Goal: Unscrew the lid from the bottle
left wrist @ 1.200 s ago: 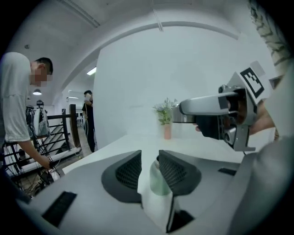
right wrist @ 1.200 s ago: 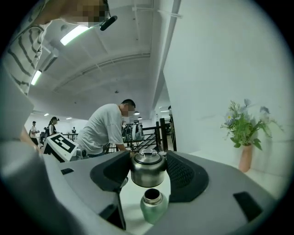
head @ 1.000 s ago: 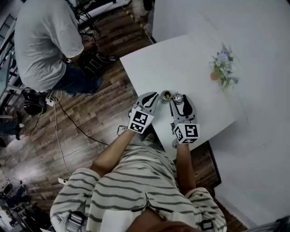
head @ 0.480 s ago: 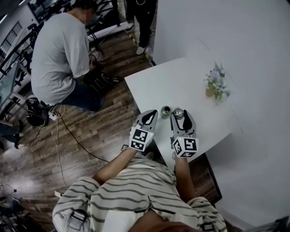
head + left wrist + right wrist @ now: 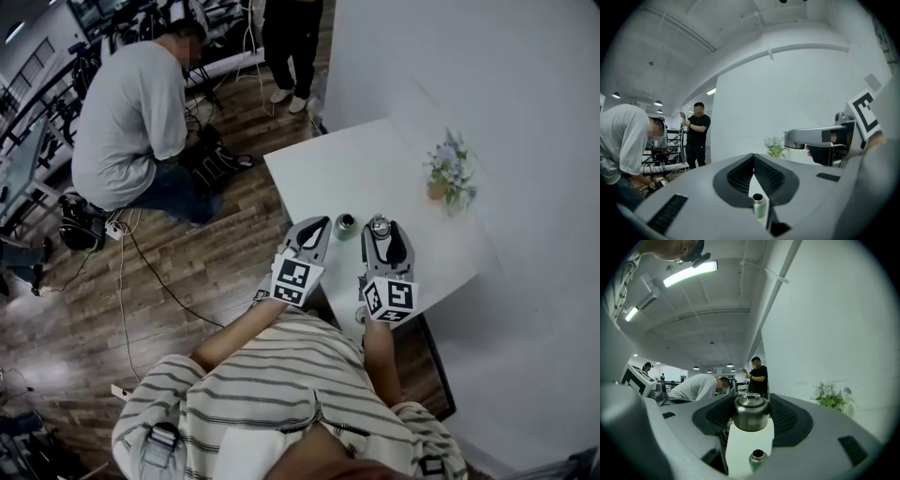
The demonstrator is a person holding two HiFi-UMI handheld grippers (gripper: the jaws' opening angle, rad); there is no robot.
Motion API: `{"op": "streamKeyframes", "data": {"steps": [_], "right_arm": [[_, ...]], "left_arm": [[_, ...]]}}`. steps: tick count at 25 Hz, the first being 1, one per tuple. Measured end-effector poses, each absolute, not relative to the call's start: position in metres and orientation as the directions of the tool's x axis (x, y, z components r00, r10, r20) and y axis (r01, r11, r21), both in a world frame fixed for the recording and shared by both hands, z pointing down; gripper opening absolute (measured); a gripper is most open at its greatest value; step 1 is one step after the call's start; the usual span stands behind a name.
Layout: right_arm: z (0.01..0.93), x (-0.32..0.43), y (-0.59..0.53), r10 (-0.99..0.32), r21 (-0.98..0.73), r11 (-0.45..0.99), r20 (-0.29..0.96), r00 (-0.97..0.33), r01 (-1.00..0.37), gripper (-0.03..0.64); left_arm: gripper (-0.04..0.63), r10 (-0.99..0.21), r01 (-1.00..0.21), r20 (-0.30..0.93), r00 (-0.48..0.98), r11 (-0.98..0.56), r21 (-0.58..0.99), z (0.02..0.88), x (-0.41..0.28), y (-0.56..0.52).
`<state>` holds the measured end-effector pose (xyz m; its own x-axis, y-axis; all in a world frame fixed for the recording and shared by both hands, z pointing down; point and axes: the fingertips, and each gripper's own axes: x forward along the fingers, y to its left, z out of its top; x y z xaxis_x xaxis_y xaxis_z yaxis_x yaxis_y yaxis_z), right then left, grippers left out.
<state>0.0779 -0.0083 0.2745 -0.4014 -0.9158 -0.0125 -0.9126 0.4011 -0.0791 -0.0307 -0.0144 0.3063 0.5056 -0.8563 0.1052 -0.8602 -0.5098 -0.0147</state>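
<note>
White counter (image 5: 375, 169) fills the corner by the plain wall, with dark wooden floor around it. Near its edge closest to the person stands the small steel bottle (image 5: 346, 225), upright and with its mouth open. The lid (image 5: 751, 414) is already off. It sits clamped between the jaws of the right tool (image 5: 382, 231), held level and clear of the counter, at about 3 o'clock from the bottle in the head view. The left tool (image 5: 753, 161) has its jaws pressed together on nothing and hangs at the bottle's 8 o'clock, apart from it.

To my eye only the setting down remains. Keep the lid flat, lower it onto bare counter well away from the open mouth, and let go only once it rests. Keep the left tool from nudging the bottle.

A little pot of flowers (image 5: 447, 178) stands at 2 o'clock.

I can read no brand or label on the bottle or lid. The only print is the black-and-white squares on each tool's marker cube (image 5: 296, 278).
</note>
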Motion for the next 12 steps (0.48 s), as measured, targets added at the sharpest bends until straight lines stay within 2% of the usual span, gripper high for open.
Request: {"op": "streamKeyframes", "data": {"steps": [12], "right_arm": [[0.276, 0.085, -0.011, -0.911, -0.063, 0.413, -0.039, -0.411, -0.909, 0.255]], "left_arm": [[-0.002, -0.878, -0.878, 0.064, 0.475, -0.478, -0.034, 0.293, -0.028, -0.018]]}}
